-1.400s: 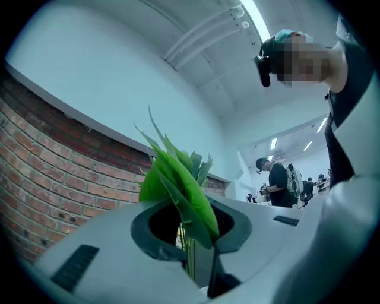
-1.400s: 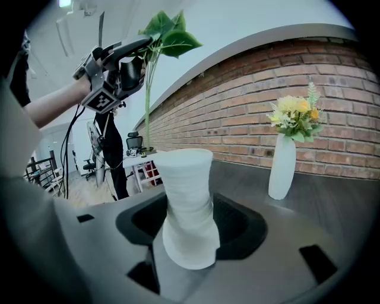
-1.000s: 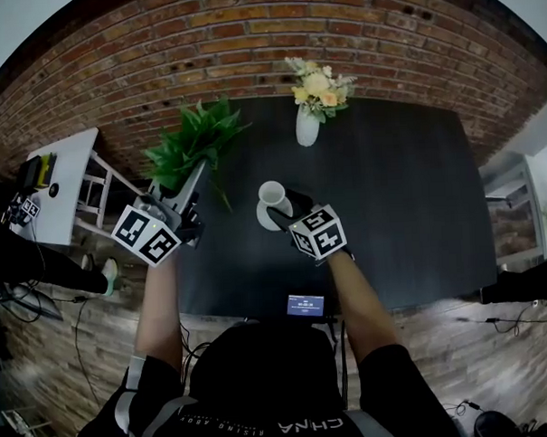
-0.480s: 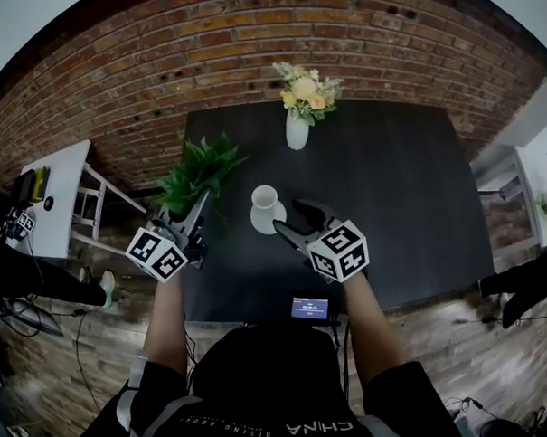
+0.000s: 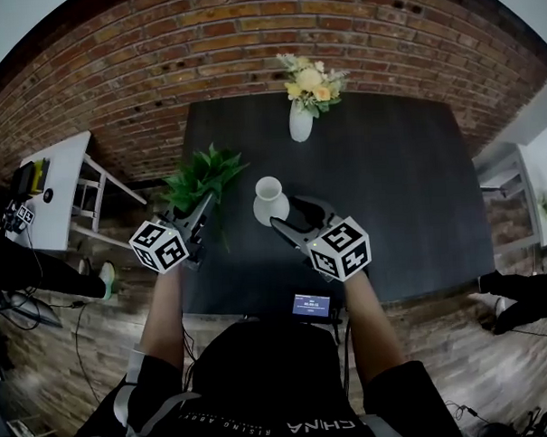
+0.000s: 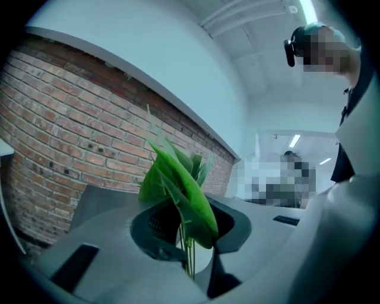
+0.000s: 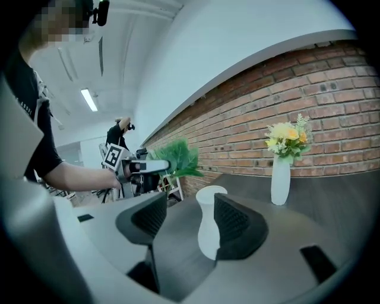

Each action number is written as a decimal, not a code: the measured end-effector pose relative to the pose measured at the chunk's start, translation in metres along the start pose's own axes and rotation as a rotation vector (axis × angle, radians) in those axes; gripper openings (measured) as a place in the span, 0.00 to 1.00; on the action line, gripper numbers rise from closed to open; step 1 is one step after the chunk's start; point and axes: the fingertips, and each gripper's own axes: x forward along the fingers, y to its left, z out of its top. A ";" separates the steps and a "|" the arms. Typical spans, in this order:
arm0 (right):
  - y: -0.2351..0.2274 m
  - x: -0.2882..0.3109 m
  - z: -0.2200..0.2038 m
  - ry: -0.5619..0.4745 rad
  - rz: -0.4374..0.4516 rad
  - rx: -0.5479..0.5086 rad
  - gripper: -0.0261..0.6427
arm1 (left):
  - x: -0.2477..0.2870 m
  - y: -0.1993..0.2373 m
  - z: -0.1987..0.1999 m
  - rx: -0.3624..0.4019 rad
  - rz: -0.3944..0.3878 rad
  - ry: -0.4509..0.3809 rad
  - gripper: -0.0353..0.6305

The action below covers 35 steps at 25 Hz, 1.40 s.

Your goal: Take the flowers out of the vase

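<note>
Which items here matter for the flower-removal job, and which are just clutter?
In the job:
- green leafy bunch, gripped in the left tongs
- near white vase, empty
- right tongs, open by that vase

Lying about:
- far vase with yellow flowers, untouched
- white side table
- small screen at the table edge

Tabletop point(image 5: 400, 217) lies bare rightward; 2 obstacles: empty vase point(image 5: 270, 202) (central), flower vase point(image 5: 301, 121).

We find one vase point(image 5: 270, 200) in the middle of the table point(image 5: 399, 189), a second vase point(image 5: 301, 121) holding flowers point(image 5: 310, 80) behind it near the wall point(image 5: 203, 53), and leafy stems point(image 5: 202, 175) left of the first.
</note>
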 end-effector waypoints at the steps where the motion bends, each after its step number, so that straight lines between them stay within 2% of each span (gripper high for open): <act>1: 0.003 0.002 0.001 0.000 0.007 -0.001 0.41 | 0.001 0.003 -0.009 -0.008 0.007 0.030 0.16; 6: 0.015 0.011 0.008 -0.005 0.032 0.025 0.41 | 0.001 0.025 -0.056 -0.049 0.058 0.165 0.16; 9: 0.021 0.012 0.010 -0.012 0.047 0.062 0.41 | 0.001 0.037 -0.087 -0.105 0.083 0.230 0.16; 14: 0.024 0.014 0.008 -0.010 0.049 0.102 0.41 | 0.003 0.056 -0.127 -0.172 0.114 0.306 0.16; 21: 0.022 0.015 -0.003 0.005 0.024 0.141 0.41 | 0.018 0.073 -0.166 -0.220 0.142 0.393 0.16; 25: 0.018 0.011 -0.010 0.017 0.005 0.156 0.41 | 0.028 0.078 -0.176 -0.244 0.147 0.400 0.16; 32: 0.014 0.006 -0.011 0.003 -0.015 0.170 0.41 | 0.034 0.080 -0.179 -0.308 0.127 0.353 0.17; 33: 0.014 0.006 -0.010 0.001 -0.014 0.169 0.41 | 0.034 0.080 -0.179 -0.312 0.126 0.350 0.19; 35: 0.016 0.006 -0.009 0.001 -0.011 0.166 0.41 | 0.033 0.081 -0.179 -0.314 0.129 0.350 0.31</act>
